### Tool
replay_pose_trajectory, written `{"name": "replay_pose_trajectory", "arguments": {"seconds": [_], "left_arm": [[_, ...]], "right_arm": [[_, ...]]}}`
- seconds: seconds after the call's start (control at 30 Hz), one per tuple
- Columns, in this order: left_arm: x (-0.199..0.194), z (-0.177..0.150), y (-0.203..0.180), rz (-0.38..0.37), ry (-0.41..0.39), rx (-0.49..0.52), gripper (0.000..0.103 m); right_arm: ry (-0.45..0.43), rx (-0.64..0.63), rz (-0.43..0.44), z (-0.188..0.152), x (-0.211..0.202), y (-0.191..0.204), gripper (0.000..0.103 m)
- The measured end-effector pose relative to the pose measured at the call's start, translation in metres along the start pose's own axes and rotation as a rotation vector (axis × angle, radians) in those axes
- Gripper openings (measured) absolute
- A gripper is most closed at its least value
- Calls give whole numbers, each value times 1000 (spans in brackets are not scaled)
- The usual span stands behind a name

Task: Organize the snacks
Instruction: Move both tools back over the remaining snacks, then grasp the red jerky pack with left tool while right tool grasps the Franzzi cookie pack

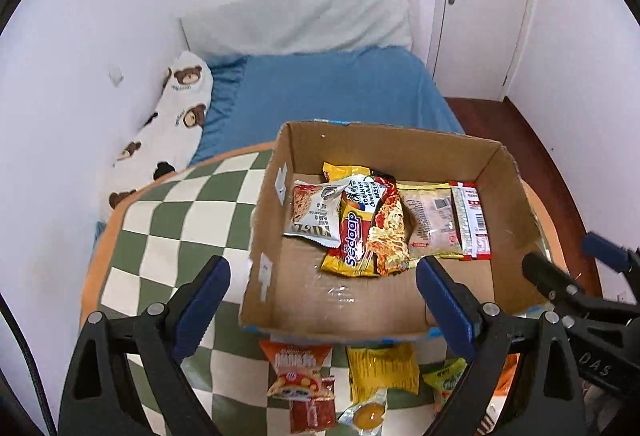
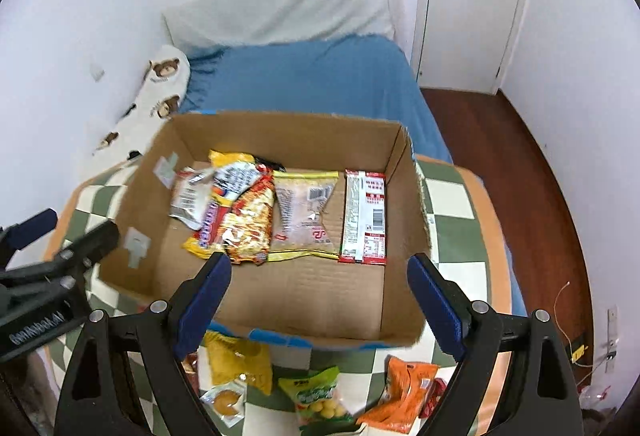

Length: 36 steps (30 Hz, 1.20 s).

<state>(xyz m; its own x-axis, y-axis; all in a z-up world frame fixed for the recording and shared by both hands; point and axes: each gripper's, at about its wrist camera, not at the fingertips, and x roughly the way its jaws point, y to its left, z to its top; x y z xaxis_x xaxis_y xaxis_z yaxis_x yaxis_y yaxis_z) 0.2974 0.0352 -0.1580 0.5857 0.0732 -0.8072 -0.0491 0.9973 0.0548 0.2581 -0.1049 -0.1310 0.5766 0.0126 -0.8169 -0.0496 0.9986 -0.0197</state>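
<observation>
The left gripper [image 1: 322, 298] stands wide apart with nothing between its blue pads, hanging above the near left part of the cardboard box [image 1: 404, 140]. The right gripper [image 2: 320, 294] is spread just as wide and empty, over the box's near wall. Inside the box, 4 snack packets lie in a row toward the far wall, among them a red and yellow noodle packet [image 1: 370, 232]. More loose snacks [image 2: 316, 394] lie on the checkered counter [image 1: 176, 220] beneath both grippers, just outside the box.
</observation>
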Motion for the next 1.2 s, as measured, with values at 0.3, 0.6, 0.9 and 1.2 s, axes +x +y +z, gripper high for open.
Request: {"name": "replay_pose_trajectory", "arguments": {"seconds": [0.3,0.6,0.9,1.2], "left_arm": [[-54,-27,4,-7,-75,2,95],[-53,-65,8,-4,2,-12,95],[25,-145,17,45,317,-39,95],[66,-211,26,30,525,-89,95]], "right_arm": [[-71,17,21,-24,-69,2,92],[1,99,51,-67,-81,-13,92],[374,142,36,-155,16,-59,92],[611,46,-23,-252,94,-66,91]]}}
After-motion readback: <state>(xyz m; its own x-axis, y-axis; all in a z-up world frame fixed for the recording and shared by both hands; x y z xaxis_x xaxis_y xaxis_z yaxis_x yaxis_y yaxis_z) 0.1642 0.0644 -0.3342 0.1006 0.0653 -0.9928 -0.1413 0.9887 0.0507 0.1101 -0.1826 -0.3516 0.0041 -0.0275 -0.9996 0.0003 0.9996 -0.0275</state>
